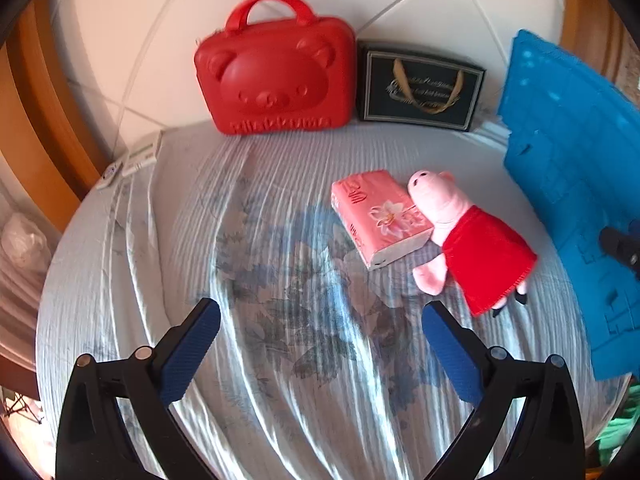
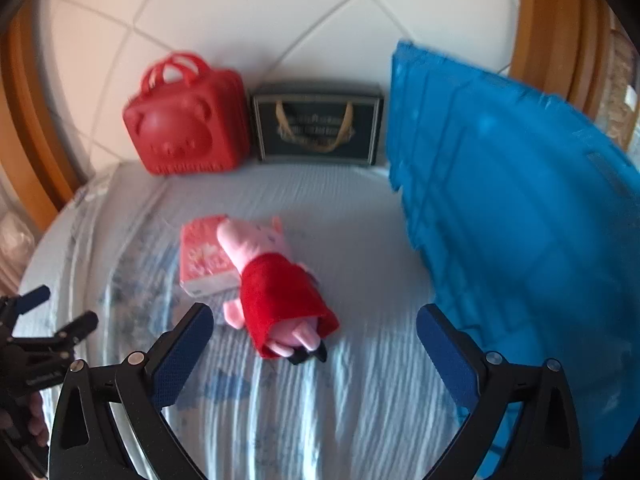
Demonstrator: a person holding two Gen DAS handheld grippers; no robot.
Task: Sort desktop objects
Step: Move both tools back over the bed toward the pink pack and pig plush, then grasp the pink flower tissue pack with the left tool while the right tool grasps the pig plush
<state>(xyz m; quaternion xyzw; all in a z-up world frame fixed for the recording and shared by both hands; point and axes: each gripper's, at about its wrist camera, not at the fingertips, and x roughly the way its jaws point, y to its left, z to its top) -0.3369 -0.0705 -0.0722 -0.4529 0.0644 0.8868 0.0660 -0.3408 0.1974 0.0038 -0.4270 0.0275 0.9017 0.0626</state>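
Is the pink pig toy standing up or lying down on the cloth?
Lying down. The pig toy is stretched flat on the striped cloth, head against the pink tissue pack, feet toward the camera.

Plush pig (image 1: 464,236) lies touching the tissue pack's (image 1: 380,216) right, crate (image 1: 572,184) farther right.

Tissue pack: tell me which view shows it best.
The left wrist view: the tissue pack lies sharp and almost fully exposed beside the plush pig. In the right wrist view it is blurred and partly hidden behind the pig.

Bright daylight, motion blur, fisheye warping
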